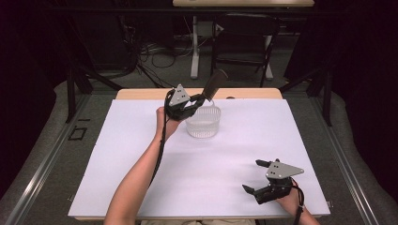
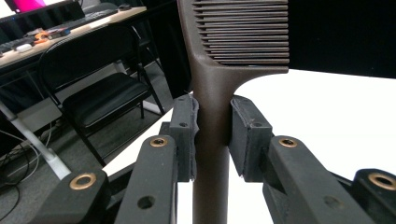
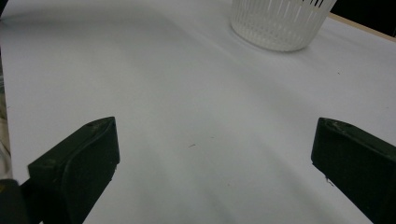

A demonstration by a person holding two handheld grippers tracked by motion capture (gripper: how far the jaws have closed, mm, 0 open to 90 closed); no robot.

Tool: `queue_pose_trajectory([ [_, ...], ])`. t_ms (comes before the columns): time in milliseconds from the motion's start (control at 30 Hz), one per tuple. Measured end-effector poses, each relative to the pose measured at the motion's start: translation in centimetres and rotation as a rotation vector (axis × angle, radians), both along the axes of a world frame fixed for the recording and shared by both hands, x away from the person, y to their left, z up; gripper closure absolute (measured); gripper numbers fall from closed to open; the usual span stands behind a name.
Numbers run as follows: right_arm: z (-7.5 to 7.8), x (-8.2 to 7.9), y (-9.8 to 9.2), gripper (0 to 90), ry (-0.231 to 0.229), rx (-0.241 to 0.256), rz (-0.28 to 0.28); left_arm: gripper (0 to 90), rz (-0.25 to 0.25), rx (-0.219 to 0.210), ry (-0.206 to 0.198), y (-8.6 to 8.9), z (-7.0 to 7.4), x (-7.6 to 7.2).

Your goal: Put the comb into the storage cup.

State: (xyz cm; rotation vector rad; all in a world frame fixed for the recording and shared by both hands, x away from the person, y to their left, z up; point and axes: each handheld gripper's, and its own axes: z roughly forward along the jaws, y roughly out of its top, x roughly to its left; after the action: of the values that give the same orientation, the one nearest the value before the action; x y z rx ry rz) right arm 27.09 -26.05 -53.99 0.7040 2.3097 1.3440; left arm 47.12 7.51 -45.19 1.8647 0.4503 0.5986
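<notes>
I count one comb (image 2: 219,93), one basket (image 1: 202,121) and my two grippers on the white surface (image 1: 141,154). My left gripper (image 1: 199,100) has its fingers (image 2: 184,135) clamped on the comb's smooth dark brown handle, and the comb stands up tilted over the basket's far left rim, near the far edge of the surface. Its teeth are fine, straight and closely ranked; it looks like plastic, though I can't be sure. The basket is round, pale and translucent, with narrow upright slots in its wall. My right gripper (image 1: 256,176) rests near the near right corner, its black blocky fingers (image 3: 74,168) wide apart around bare surface.
</notes>
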Motion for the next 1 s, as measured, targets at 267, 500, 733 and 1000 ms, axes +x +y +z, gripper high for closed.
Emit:
queue_pose_trajectory([
  [267,0.0,0.0,0.0,0.9,-0.001,0.001,0.000,72.3,-0.002,-0.006,0.007,-0.2,-0.4,0.2],
  [500,0.0,-0.1,0.0,0.9,0.001,0.002,-0.001,72.3,-0.006,0.001,0.015,-0.3,-0.6,0.3],
  [733,0.0,-0.1,0.0,0.9,0.002,0.004,-0.002,72.3,-0.008,0.015,0.019,-0.4,-0.9,0.4],
  [1000,0.0,-0.1,0.0,0.9,0.003,0.005,-0.002,72.3,-0.017,0.039,0.024,-0.5,-1.1,0.6],
])
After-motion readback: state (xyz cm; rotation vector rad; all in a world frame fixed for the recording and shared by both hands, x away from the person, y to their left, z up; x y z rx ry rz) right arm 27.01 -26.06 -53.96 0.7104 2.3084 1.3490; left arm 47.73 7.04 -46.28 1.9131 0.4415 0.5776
